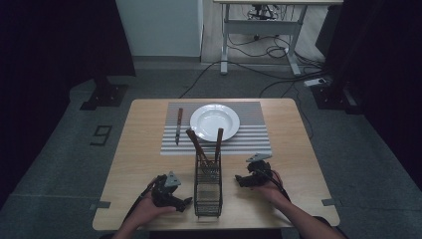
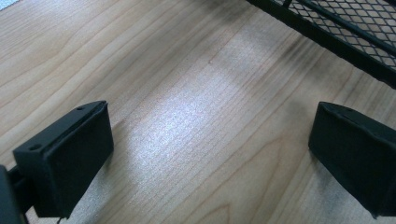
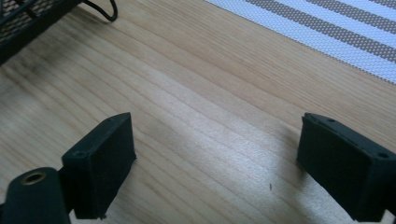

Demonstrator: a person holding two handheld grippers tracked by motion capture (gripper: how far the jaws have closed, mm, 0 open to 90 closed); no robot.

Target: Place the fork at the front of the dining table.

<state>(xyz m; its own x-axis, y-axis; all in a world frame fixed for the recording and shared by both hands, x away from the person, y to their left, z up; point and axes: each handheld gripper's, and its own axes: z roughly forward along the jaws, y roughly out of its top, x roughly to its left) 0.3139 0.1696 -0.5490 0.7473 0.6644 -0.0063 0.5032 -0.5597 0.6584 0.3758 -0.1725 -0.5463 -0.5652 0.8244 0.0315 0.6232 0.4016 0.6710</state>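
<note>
Your left gripper [image 1: 185,201] rests low on the wooden table [image 1: 144,144], just left of the black wire-mesh caddy [image 1: 208,186], and its jaws are spread wide with nothing but bare wood between them; in the left gripper view the caddy's mesh wall [image 2: 355,28] runs across the upper right corner, close to the gripper [image 2: 210,149] but not touching it. Your right gripper [image 1: 240,180] sits on the other side of the caddy, near it, and its jaws are likewise released and empty; in the right gripper view [image 3: 215,163] they frame plain tabletop, with the caddy's edge [image 3: 23,23] at the upper left and the striped placemat [image 3: 336,32] at the upper right. The caddy stands upright at the near middle of the table, with two wooden-handled utensils [image 1: 199,144] leaning out of its far end; what kind they are is hard to tell in this dim view. Beyond it, the placemat [image 1: 249,134] carries a white plate [image 1: 215,122], and a knife [image 1: 178,125] lies just left of the plate.
</note>
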